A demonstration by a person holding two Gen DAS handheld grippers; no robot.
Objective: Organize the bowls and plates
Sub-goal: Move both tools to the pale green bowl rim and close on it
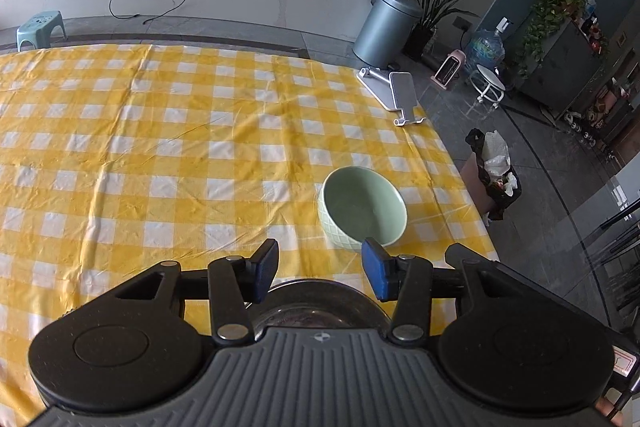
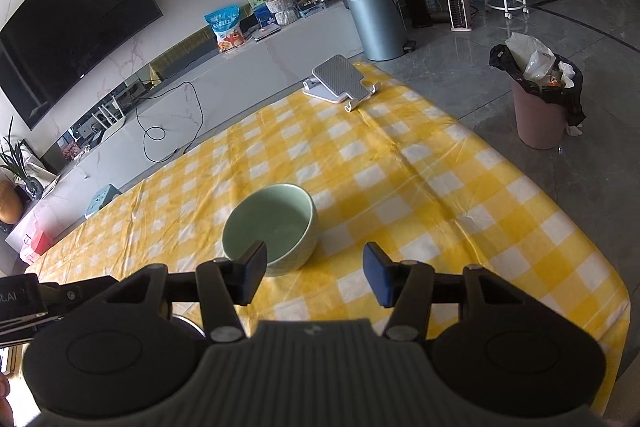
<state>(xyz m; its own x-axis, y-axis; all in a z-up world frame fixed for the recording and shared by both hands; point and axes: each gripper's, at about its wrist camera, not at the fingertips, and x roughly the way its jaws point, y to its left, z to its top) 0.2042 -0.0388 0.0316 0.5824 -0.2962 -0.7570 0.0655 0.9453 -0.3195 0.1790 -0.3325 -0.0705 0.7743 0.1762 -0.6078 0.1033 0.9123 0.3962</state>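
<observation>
**One green bowl, and two open grippers waiting over it**

We see a green bowl [image 1: 362,207] sitting upright on the tabletop [image 1: 160,147], which has a yellow and white checked cloth on it. The bowl is near the right edge. It is empty.

Our left gripper [image 1: 320,273] has its fingers apart, with nothing between them. The bowl is just past its right finger [image 1: 378,273]. Our right gripper [image 2: 316,275] has its fingers apart too, and holds nothing. Here the bowl [image 2: 272,227] is just past the left finger [image 2: 252,277]. So the bowl sits between our two grippers. We think both are held open and low so that one can close on the bowl's rim.

The left view shows something the right view barely does: a round, dark, shiny dish [image 1: 316,307] right under the gripper. We cannot tell if it is a plate or a bowl. Maybe the green bowl goes with it.

The right view shows a phone stand [image 2: 340,79] at the far corner more clearly, and a piece of the other gripper at the left edge.
</observation>
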